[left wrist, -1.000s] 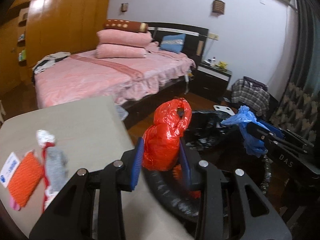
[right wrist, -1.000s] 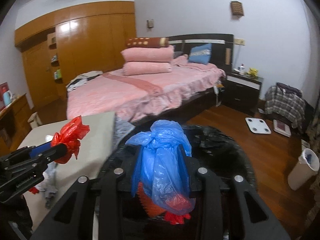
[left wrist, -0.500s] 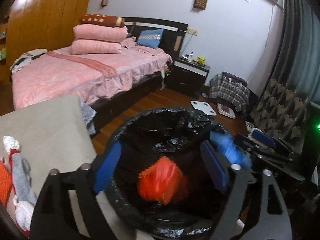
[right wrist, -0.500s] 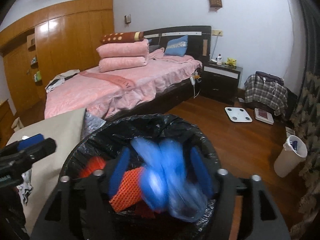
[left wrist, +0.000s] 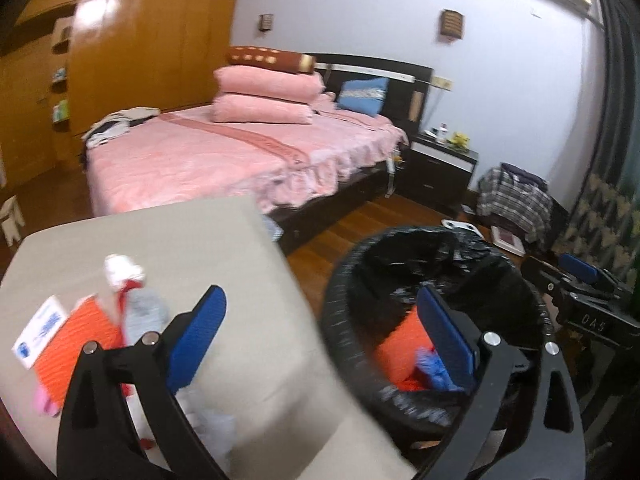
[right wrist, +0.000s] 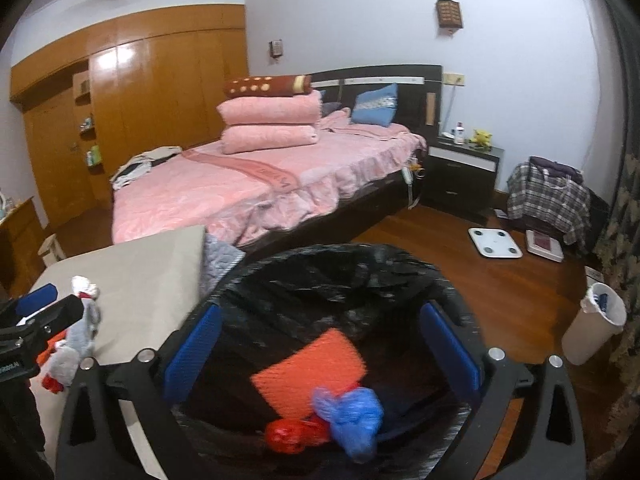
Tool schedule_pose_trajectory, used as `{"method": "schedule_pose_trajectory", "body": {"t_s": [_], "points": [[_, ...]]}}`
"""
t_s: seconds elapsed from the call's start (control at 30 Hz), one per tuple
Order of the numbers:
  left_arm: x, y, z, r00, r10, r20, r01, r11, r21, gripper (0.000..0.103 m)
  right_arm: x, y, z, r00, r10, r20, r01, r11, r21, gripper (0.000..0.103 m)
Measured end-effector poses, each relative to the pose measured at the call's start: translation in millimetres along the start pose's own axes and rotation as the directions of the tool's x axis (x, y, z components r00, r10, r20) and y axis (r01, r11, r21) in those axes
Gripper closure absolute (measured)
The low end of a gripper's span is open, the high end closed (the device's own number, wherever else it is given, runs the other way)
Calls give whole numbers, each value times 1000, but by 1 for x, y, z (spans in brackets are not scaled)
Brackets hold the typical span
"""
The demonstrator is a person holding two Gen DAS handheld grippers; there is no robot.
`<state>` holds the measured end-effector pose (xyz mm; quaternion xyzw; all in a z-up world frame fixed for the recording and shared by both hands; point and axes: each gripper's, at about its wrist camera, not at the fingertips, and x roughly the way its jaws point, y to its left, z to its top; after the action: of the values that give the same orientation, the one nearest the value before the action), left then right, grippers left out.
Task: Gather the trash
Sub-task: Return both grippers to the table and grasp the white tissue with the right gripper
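Note:
The black-lined trash bin (right wrist: pixel 280 276) stands beside the beige table (right wrist: pixel 140 280). In it lie an orange mesh pad (right wrist: pixel 312 368), a blue bag (right wrist: pixel 352 412) and a red bag (right wrist: pixel 296 434). My right gripper (right wrist: pixel 322 350) hangs over the bin, its jaws opening, with nothing between them. My left gripper (left wrist: pixel 320 336) straddles the table edge and the bin rim (left wrist: pixel 348 320), jaws opening too and empty. On the table (left wrist: pixel 240 280) remain an orange mesh pad (left wrist: pixel 76 344), a white card (left wrist: pixel 38 332), a grey wad (left wrist: pixel 140 312) and a white crumple (left wrist: pixel 120 272).
A pink bed (right wrist: pixel 248 188) lies beyond the table, with a dark nightstand (right wrist: pixel 460 176) beside it. On the wooden floor are a white scale (right wrist: pixel 494 242) and a small white bin (right wrist: pixel 596 328). Plaid clothes (right wrist: pixel 548 196) drape a chair at the right.
Both grippers opened. The red bag fell from the left one and the blue bag from the right one into the bin. The left gripper swung left toward the table.

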<state>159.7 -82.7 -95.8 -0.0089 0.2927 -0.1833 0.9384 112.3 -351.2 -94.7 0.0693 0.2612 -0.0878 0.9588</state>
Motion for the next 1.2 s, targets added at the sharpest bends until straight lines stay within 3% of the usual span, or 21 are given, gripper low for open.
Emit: {"method": "schedule_pose_trajectory", "body": {"t_s": [0.27,0.67,0.8,1.2], "points": [[-40,69,-17,991,135,7,-134,989,-62,10,3,64,-5,993,116,-2,-116,992,-41,6],[-80,161,-42,953,302,-18,-301,941,-155,10,12,174,-31,949,309,-58,-314,938,-148,6],[-82,178,-48,943,330,-31,-331,929,-167,10,18,202,-44,932,349,-94,-361,916,-176,7],[-83,211,-68,932,354,-74,-362,908,-213,10,34,266,-79,873,436,-219,-481,844,-240,27]]}}
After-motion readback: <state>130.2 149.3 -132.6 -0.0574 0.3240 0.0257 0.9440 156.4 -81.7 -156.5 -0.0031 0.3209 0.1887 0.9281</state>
